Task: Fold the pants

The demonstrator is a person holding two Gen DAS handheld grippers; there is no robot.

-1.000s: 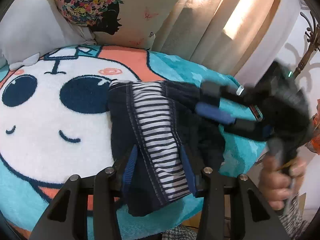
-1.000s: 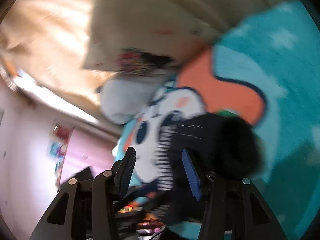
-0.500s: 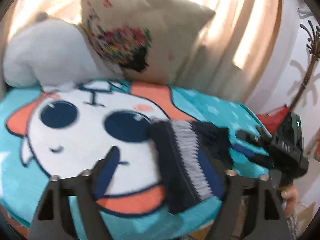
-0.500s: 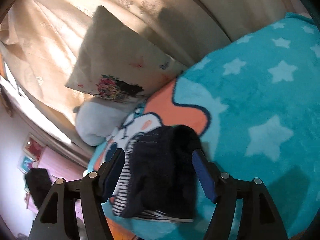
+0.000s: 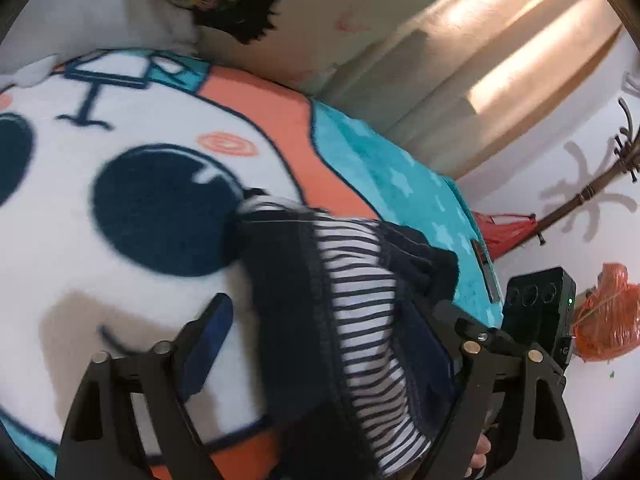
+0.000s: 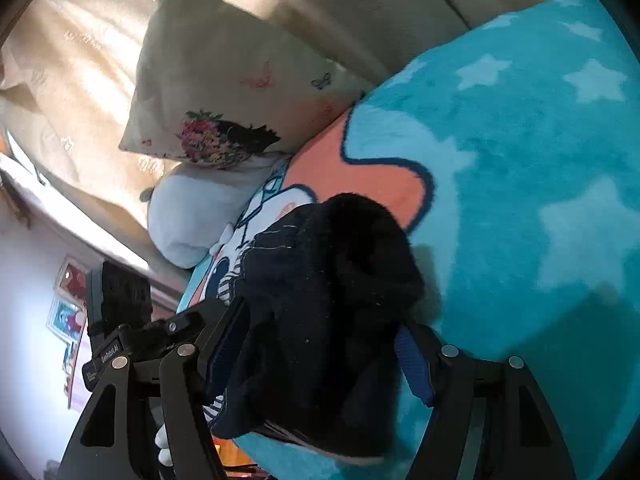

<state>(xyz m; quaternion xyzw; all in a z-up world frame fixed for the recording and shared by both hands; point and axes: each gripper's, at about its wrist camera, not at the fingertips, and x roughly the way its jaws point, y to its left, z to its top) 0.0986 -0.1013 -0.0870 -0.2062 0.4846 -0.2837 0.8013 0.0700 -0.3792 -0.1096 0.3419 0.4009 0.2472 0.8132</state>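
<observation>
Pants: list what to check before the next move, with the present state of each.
1. Pants gathered in one bundle on the blanket: ok.
2. Left tool straddles the bundle; its jaws have just been closing, but one pad is clear of the fabric: grip not ok.
3. Right tool has the dark end between its jaws, which have just been closing; pads pressing: cannot tell.
4. Whole bundle lies on the blanket: cannot tell.
5. Pillow clear of the pants: ok.

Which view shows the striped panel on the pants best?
The left wrist view: the striped panel runs in full down the middle of the dark pants on the blanket. In the right wrist view the bunched dark fabric hides nearly all of it; only slivers of stripes show at its left edge.
</observation>
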